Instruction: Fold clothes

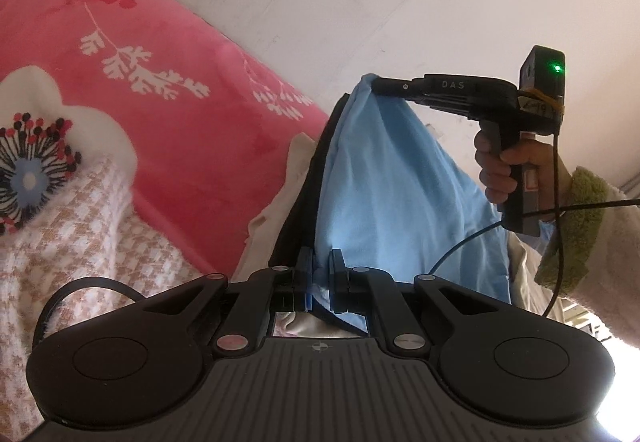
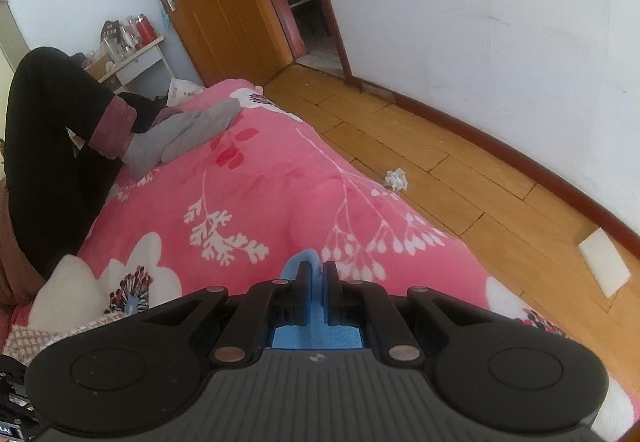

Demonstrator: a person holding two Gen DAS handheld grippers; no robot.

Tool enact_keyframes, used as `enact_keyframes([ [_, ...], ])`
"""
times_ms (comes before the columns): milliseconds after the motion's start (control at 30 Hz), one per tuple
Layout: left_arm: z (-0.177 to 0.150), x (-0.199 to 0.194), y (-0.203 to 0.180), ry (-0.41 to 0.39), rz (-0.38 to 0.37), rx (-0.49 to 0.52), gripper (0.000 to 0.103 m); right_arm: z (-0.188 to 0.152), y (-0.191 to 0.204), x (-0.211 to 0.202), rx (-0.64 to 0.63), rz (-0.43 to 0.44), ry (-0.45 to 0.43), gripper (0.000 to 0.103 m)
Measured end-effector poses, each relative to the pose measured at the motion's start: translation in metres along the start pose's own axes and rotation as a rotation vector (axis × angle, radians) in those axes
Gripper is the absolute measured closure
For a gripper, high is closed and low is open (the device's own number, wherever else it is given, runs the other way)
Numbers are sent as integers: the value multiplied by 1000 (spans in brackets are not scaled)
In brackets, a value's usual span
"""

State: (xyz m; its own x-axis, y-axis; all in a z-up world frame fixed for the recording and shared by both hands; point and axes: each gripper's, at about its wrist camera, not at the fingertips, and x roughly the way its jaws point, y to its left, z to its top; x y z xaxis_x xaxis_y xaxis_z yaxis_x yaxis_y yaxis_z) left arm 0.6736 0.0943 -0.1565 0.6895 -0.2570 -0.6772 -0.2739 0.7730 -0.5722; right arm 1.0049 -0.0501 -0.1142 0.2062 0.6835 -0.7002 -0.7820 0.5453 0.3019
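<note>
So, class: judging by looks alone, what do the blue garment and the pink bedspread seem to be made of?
Blue garment: seemingly thin, matte knit, perhaps cotton jersey; it hangs in soft folds. Pink bedspread: plush fleece, probably; fuzzy nap with a slight sheen.

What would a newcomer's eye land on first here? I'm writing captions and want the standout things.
First, the light blue garment, lifted above the bed and pinched by both the left gripper and the right gripper. Next, the bright pink floral blanket covering the bed beneath. Then the open wooden door at the far wall.
</note>
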Motion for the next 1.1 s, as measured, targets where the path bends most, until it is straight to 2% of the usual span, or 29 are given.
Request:
enact_keyframes([
  [167,-3,3,0,41,33,2,97,-3,-1,12,11,-17,20,97],
  [233,-4,4,1,57,46,2,92,-6,-4,19,33,-47,44,96],
  [300,-4,2,-1,52,69,7,90,-9,-8,9,92,-57,10,95],
  [367,-3,-2,-2,45,96,10,89,-13,-13,-16,151,-65,-67,95],
  [500,1,-12,-6,32,136,-10,89,-30,-18,-102,179,-75,-210,95],
  [633,9,-23,-24,-15,202,38,88,-61,-10,-195,164,-113,-251,95],
  [700,17,-20,-36,-28,204,78,86,-84,-1,-226,158,-165,-214,95],
  [800,26,-1,-60,11,177,151,85,-124,14,-235,152,-227,-94,95],
  [867,28,20,-79,57,173,213,85,-149,26,-221,129,-243,-20,95],
  [967,25,51,-93,100,212,282,85,-169,45,-189,46,-241,42,95],
  [1033,24,63,-91,121,234,286,85,-179,61,-166,-55,-254,84,95],
  [1100,24,69,-88,139,242,275,84,-199,65,-152,-142,-305,178,94],
])
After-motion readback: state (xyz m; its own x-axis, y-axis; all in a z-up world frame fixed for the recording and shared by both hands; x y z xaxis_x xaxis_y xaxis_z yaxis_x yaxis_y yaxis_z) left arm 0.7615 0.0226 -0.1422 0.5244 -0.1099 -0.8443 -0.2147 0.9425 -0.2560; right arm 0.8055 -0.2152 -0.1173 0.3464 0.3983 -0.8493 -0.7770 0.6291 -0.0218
